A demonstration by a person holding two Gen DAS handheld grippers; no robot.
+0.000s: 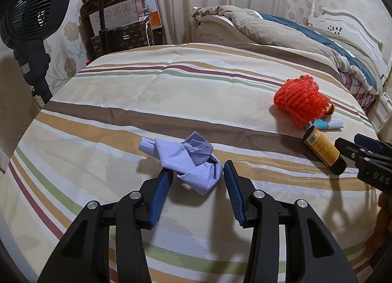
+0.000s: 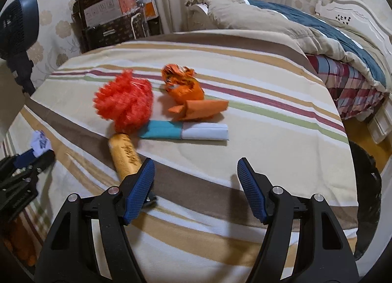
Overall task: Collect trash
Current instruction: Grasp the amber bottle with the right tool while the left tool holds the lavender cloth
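Trash lies on a striped bedcover [image 1: 147,101]. A crumpled pale blue paper [image 1: 188,160] lies between the open fingers of my left gripper [image 1: 198,172], untouched as far as I can tell. To the right lie a red foam net [image 1: 299,101] and a yellow tube [image 1: 323,148]. In the right wrist view my right gripper [image 2: 196,167] is open and empty; its left finger is beside the yellow tube [image 2: 125,155]. Beyond lie the red net [image 2: 125,104], crumpled orange paper [image 2: 193,101] and a folded teal-and-white paper [image 2: 186,131].
A dark fan [image 1: 34,8] stands at the left. Boxes and bags [image 1: 122,23] are stacked by the curtain. A second bed with a tan and blue quilt [image 1: 306,35] stands at the back right. A dark round bin rim [image 2: 367,197] shows at the right.
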